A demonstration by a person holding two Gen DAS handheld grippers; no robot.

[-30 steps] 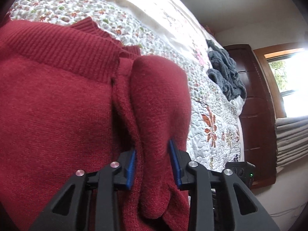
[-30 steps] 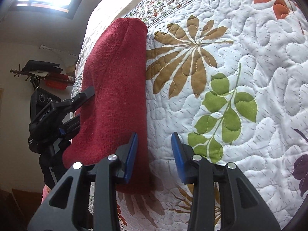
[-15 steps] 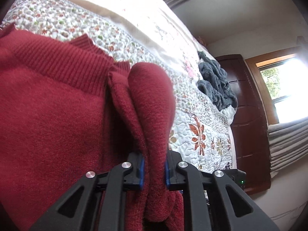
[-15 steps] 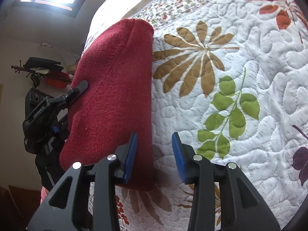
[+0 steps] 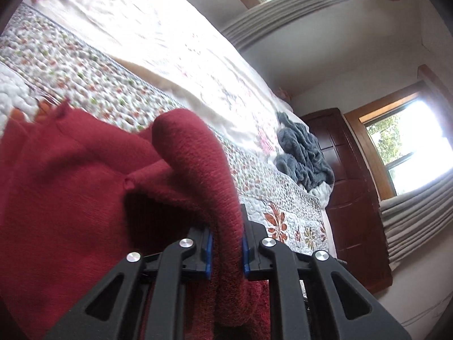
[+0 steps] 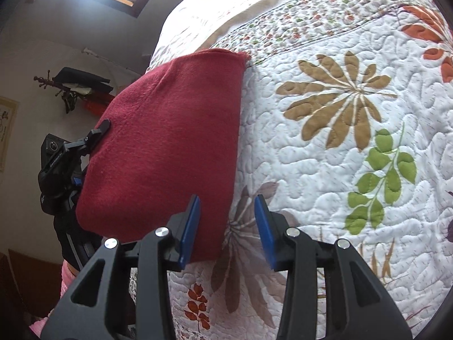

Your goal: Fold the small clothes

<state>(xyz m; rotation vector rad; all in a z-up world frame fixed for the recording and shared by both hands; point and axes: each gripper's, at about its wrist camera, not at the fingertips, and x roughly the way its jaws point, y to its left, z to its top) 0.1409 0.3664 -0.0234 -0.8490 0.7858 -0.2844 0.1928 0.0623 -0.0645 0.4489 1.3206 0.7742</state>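
My left gripper (image 5: 226,250) pinches the sweater's (image 5: 70,198) fold; my right gripper (image 6: 226,226) gapes empty, the sweater just to its left.

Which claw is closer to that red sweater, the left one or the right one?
Left. The left claw is clamped on a fold of the red sweater. The right claw is open, straddling its edge without gripping it.

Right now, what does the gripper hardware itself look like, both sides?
Both match. The left gripper and right gripper are matte black plastic, each with two angled linkage arms with triangular cut-outs, round silver pivot pins, and flat blue pads inside the fingers. In the right wrist view the left unit's black body carries white lettering, too small to read. No cables are visible.
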